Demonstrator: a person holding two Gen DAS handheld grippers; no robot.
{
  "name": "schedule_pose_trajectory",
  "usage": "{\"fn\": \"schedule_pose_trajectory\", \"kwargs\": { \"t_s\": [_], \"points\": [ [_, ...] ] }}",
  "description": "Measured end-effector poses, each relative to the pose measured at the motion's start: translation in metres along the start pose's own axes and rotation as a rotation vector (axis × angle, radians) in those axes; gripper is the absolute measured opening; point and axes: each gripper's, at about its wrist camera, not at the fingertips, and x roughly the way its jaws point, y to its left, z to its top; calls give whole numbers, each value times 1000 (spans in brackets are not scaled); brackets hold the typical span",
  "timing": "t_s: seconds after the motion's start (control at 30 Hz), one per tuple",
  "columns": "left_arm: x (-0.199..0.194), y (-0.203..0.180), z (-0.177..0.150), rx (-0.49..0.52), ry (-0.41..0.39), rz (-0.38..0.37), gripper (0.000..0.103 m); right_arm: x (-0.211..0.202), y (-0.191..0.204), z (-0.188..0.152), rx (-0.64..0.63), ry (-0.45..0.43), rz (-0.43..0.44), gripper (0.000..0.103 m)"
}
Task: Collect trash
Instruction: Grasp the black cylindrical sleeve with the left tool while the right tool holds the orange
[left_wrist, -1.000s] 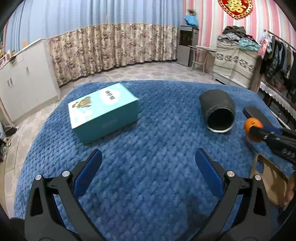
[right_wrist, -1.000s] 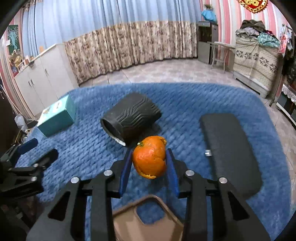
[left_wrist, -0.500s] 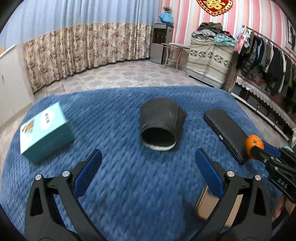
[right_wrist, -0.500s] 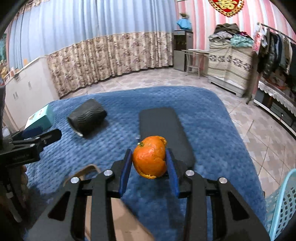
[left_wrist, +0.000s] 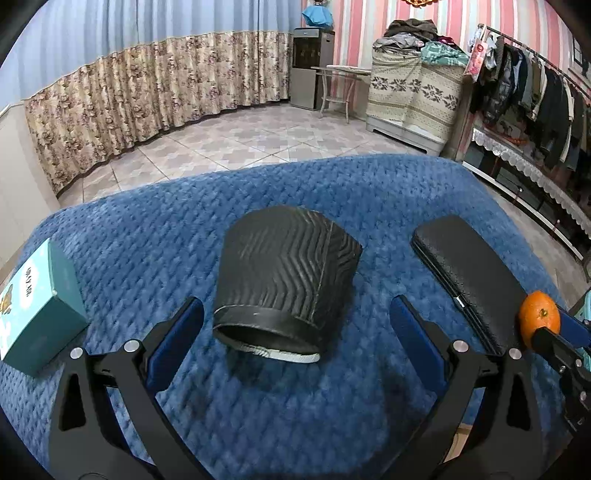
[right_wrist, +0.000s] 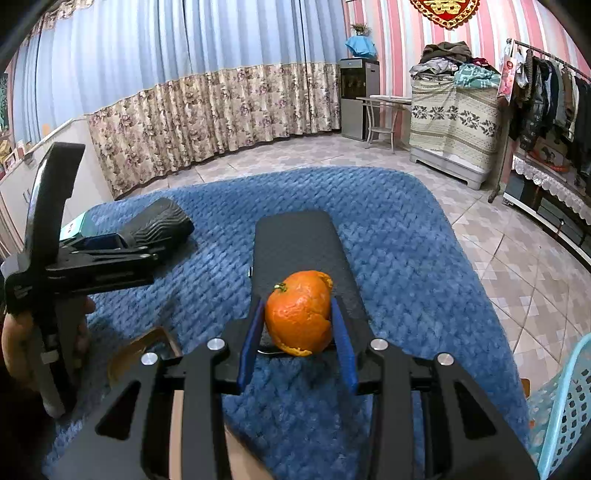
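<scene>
My right gripper (right_wrist: 297, 332) is shut on an orange peel (right_wrist: 298, 312) and holds it above the blue quilted table; the peel also shows at the right edge of the left wrist view (left_wrist: 539, 319). My left gripper (left_wrist: 295, 332) is open, its jaws on either side of the mouth of a black ribbed paper cup (left_wrist: 286, 280) that lies on its side. The cup also shows in the right wrist view (right_wrist: 159, 225), partly hidden behind the left gripper.
A teal box (left_wrist: 35, 306) lies at the table's left. A flat black case (left_wrist: 469, 273) lies right of the cup, also in the right wrist view (right_wrist: 299, 247). A brown cardboard piece (right_wrist: 136, 354) lies near me. A light blue basket (right_wrist: 565, 413) stands at the lower right.
My left gripper swung right from the teal box and closed in on the black cup. My right gripper carried the peel to the right, over the black case, bringing the basket into view.
</scene>
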Motion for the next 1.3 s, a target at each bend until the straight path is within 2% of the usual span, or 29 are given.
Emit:
{"fn": "schedule_pose_trajectory", "kwargs": {
  "t_s": [0.03,0.2,0.23,0.5,0.7,0.87,1.2,1.3],
  "points": [
    [1,0,0,-2,4,2,97,-1,3,0,1,0,1,37],
    [2,-1,2,1,8,-29,70,2,5,-2,10,0,4,37],
    [1,-2,2,5,4,-29,67,2,5,-2,7,-1,2,37],
    [-13,-1,-3,-13,-23,-32,67,2,6,-2,13,-5,4,37],
    [-51,-6,-16,28,-83,10,67,-1,6,-4,19,-9,7,37],
    [-77,3,-32,2,-85,11,67,-7,10,-7,12,-19,0,37],
    [-124,28,-66,-30,-98,42,67,-37,23,-14,-23,-44,-17,37],
    [-136,34,-71,-47,-99,20,67,-52,22,-18,-19,-51,-16,37]
  ]
}}
